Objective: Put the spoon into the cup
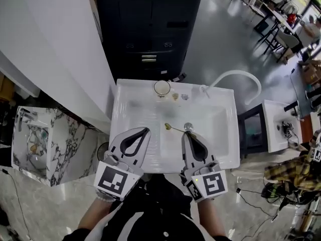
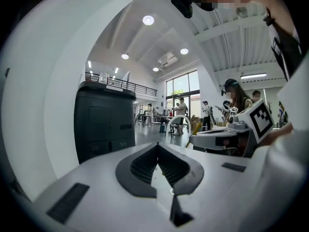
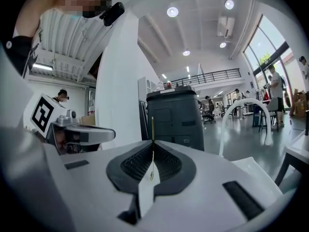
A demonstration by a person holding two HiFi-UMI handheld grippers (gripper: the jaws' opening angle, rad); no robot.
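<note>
A thin golden spoon [image 1: 173, 128] hangs over the white sink basin [image 1: 220, 129], and my right gripper [image 1: 188, 133] is shut on it. In the right gripper view the spoon's handle [image 3: 152, 128] sticks up from the closed jaw tips of the right gripper [image 3: 153, 144]. A clear round cup [image 1: 161, 88] stands upright on the sink's back rim, well beyond both grippers. My left gripper [image 1: 146, 130] hovers over the sink's left part with its jaws together and nothing between them. Its tips also meet in the left gripper view [image 2: 157, 145].
A white curved faucet hose [image 1: 235, 75] arches at the sink's back right. Two small items [image 1: 179, 97] lie beside the cup. A black cabinet [image 1: 150, 29] stands behind the sink, a white wall [image 1: 55, 44] at left. The drain [image 1: 188, 126] lies under the right gripper's tip.
</note>
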